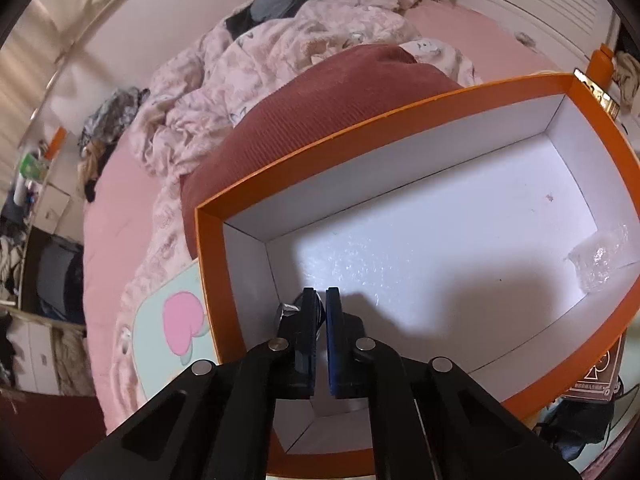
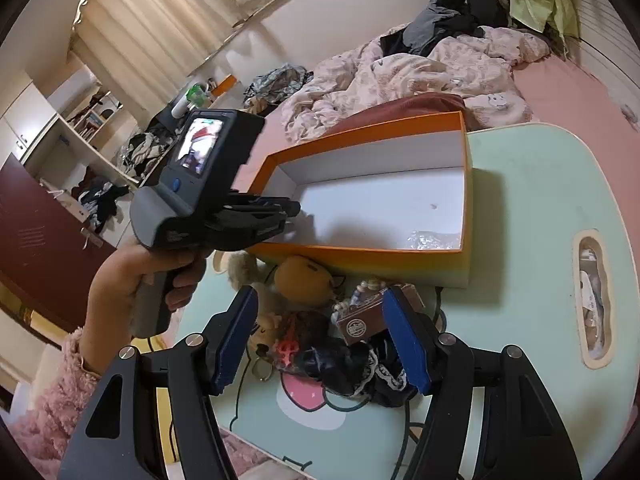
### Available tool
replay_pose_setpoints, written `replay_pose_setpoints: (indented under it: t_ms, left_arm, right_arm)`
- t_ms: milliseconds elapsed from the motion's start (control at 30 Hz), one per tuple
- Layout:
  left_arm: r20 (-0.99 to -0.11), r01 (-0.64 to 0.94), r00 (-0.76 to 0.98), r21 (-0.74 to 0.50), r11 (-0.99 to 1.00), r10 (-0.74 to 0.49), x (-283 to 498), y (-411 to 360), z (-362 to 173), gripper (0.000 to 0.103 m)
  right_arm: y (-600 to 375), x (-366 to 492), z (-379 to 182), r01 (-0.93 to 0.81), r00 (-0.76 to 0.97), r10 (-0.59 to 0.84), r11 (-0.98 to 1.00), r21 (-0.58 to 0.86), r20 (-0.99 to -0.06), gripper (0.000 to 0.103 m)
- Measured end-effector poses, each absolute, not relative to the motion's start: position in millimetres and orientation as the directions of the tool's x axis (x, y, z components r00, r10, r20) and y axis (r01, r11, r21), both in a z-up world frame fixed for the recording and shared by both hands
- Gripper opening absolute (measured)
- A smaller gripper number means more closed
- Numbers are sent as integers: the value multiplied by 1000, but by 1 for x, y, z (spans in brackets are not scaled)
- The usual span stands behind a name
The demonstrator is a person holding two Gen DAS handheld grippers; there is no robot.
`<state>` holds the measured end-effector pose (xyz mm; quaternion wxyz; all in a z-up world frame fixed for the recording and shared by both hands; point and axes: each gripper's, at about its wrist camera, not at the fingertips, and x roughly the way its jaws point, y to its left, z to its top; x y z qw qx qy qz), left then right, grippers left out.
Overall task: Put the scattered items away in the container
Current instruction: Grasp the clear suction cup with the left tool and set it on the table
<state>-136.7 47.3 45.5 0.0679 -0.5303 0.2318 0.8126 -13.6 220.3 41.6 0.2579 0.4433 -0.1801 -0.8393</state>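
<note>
An orange box (image 1: 248,196) with a white inside stands on a mint-green table; it also shows in the right wrist view (image 2: 360,254). My left gripper (image 1: 321,300) is over the box's near corner, shut on a small dark thing with a metal part (image 1: 287,310). In the right wrist view the left gripper (image 2: 290,214) reaches over the box's left end. A clear plastic wrap (image 1: 596,260) lies in the box. My right gripper (image 2: 324,336) is open above a pile: a brown card box (image 2: 360,320), plush toys (image 2: 304,280), dark lacy cloth (image 2: 348,372), a red clip (image 2: 288,350).
The mint table (image 2: 520,240) has a handle slot (image 2: 594,300) at right. Behind the box lie a dark red cushion (image 1: 320,112) and a pink rumpled blanket (image 1: 280,60) on the bed. A card box (image 1: 596,376) lies right of the orange box.
</note>
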Motion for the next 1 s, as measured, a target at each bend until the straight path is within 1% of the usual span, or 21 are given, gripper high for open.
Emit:
replay_pose_setpoints:
  t_ms: [67, 133, 233, 267, 300, 367, 433, 500, 600, 700, 800, 867, 933, 1000]
  left_arm:
    - [-886, -350, -451, 289, -891, -110, -135, 44, 54, 4]
    - [-871, -346, -488, 254, -903, -58, -129, 43, 71, 4]
    - [-838, -371, -537, 131, -919, 97, -98, 35, 114, 4]
    - [-822, -377, -555, 113, -919, 127, -85, 34, 124, 4]
    - [-784, -391, -594, 89, -916, 178, -60, 31, 139, 4]
    - [-742, -432, -623, 61, -900, 249, -28, 26, 148, 4]
    - [-737, -452, -612, 29, -891, 287, 4, 17, 139, 4]
    - [-744, -413, -610, 6, -910, 272, 21, 6, 120, 4]
    - [-751, -310, -633, 23, -950, 188, 26, -9, 87, 4]
    - [-781, -284, -588, -45, -958, 211, 24, -19, 60, 4]
    - [-767, -273, -610, -31, -961, 198, 25, -21, 49, 4]
    - [-754, -281, -613, -70, -957, 235, 27, -22, 43, 4]
    - [-763, -305, -580, -122, -945, 285, 30, -20, 35, 4]
    - [-759, -342, -571, -127, -931, 313, 36, -14, 29, 6]
  right_arm:
    - [221, -13, 42, 276, -477, -594, -801, 532, -648, 65]
    - [224, -13, 43, 273, -482, -596, -799, 537, -642, 65]
    - [232, -14, 45, 260, -497, -590, -801, 540, -636, 65]
    - [236, -14, 45, 249, -505, -583, -804, 539, -636, 65]
    - [241, -14, 46, 237, -514, -575, -808, 539, -637, 65]
    - [253, -15, 47, 201, -541, -550, -820, 536, -637, 65]
    - [262, -16, 49, 170, -558, -527, -829, 533, -641, 65]
    - [268, -19, 49, 149, -558, -513, -835, 529, -653, 65]
    - [268, -21, 48, 141, -552, -508, -839, 526, -661, 65]
    - [262, -25, 46, 146, -540, -514, -837, 527, -667, 65]
    - [253, -25, 43, 157, -527, -510, -844, 512, -680, 65]
    - [248, -24, 41, 163, -519, -505, -850, 500, -690, 65]
    - [246, -23, 38, 164, -512, -504, -852, 497, -695, 65]
    - [244, -25, 33, 162, -497, -506, -852, 497, -705, 65]
